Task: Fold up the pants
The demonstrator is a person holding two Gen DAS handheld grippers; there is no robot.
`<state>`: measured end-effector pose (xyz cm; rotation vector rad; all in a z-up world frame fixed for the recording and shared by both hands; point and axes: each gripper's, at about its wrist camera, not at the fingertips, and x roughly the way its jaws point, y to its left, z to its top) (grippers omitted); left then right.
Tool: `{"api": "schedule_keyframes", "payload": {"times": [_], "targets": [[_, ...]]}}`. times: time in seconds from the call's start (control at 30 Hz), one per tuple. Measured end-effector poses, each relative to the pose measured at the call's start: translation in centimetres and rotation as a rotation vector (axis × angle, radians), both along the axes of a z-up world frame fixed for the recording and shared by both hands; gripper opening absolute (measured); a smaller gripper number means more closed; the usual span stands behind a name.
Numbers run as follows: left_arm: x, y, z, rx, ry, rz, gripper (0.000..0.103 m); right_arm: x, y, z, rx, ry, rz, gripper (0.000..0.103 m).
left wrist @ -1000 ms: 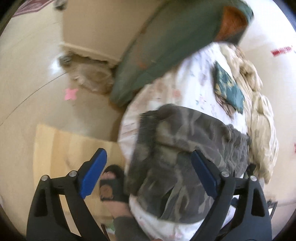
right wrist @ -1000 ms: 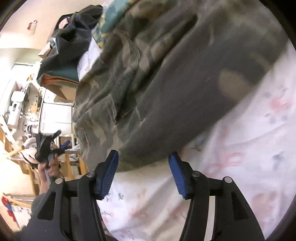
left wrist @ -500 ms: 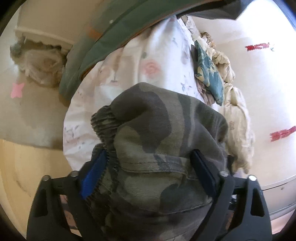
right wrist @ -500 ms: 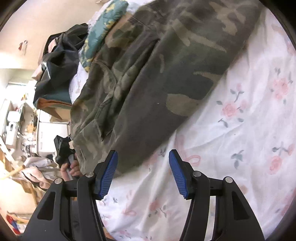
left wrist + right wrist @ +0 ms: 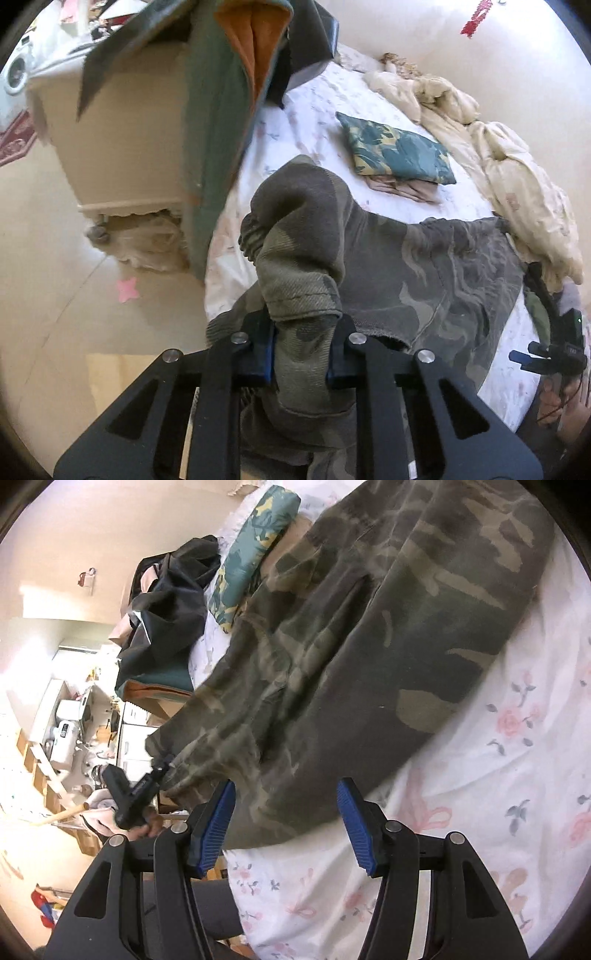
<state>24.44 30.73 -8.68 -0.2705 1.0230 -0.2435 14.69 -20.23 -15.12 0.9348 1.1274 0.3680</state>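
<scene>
Camouflage pants (image 5: 424, 266) lie on the floral sheet (image 5: 498, 775). Wide apart a second ago, the left gripper (image 5: 301, 354) is closing on a bunched cuff and lifting it; folding can start. At three o'clock, the right gripper (image 5: 286, 816) stays apart, empty.

My bed's floral sheet (image 5: 498, 775) fills the lower right of the right wrist view. On it lie the camouflage pants (image 5: 369, 646), a folded teal patterned cloth (image 5: 399, 153) upper centre, and a crumpled cream blanket (image 5: 517, 177) at right.
</scene>
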Motion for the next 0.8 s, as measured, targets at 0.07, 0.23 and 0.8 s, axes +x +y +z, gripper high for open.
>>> {"api": "schedule_keyframes", "payload": {"times": [0.07, 0.23, 0.8], "targets": [[-0.1, 1.1, 0.2, -0.027, 0.014, 0.058, 0.016, -0.4, -0.7, -0.2, 0.004, 0.013, -0.018, 0.060], [1.4, 4.5, -4.1, -0.050, 0.158, 0.241, 0.017, -1.3, -2.5, 0.4, -0.011, -0.007, -0.042, 0.060], [3.6, -1.0, 2.0, 0.158, 0.200, 0.221, 0.080, 3.3, -18.8, 6.9, -0.288, -0.014, -0.300, 0.061]]}}
